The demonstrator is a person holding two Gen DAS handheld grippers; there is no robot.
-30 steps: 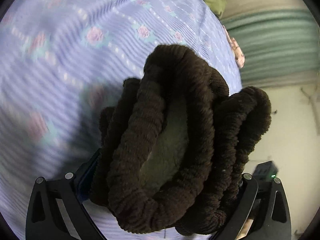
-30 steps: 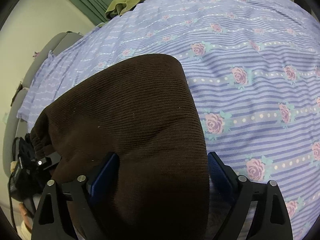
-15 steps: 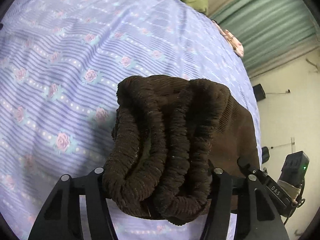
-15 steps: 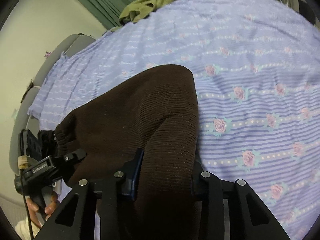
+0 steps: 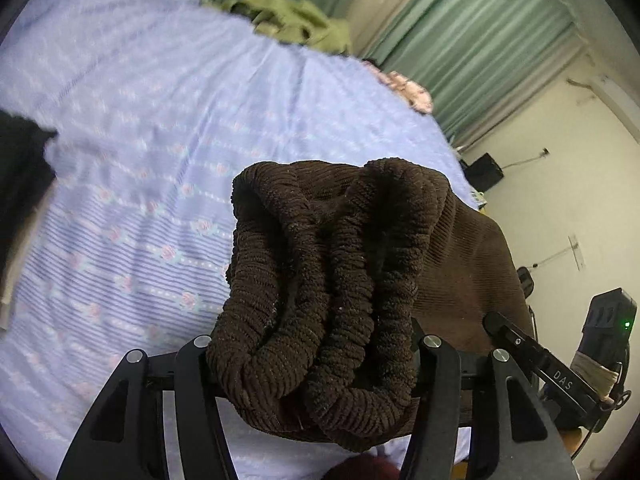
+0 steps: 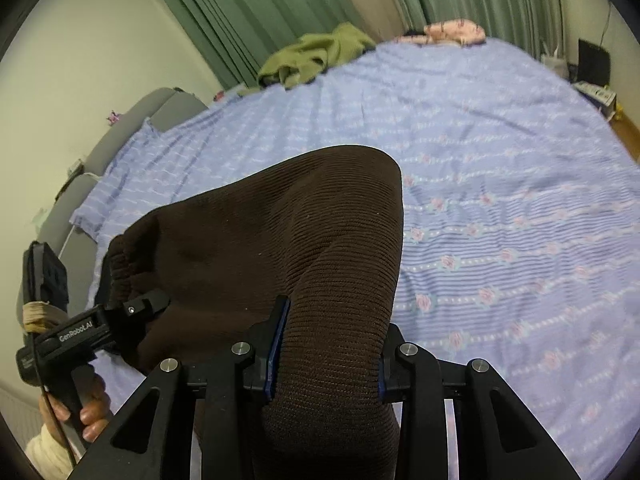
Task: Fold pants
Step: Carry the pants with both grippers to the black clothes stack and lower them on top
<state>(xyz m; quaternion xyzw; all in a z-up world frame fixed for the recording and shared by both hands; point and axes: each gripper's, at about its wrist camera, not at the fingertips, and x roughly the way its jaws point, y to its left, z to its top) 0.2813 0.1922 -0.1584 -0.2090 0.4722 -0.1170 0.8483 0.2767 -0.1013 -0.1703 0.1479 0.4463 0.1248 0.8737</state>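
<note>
The dark brown corduroy pants are held up between both grippers above the bed. My left gripper is shut on the bunched elastic waistband, which bulges out in thick folds between the fingers. My right gripper is shut on a smooth fold of the same pants, which drape over and hide the fingertips. The left gripper also shows in the right wrist view at the lower left, gripping the waistband end.
The bed sheet is lilac with rose stripes. An olive green garment and a pink floral cloth lie at the far edge by green curtains. A dark garment lies at the left.
Both grippers have closed on the pants and risen away from the bed; the views now tilt up to show curtains and walls.
</note>
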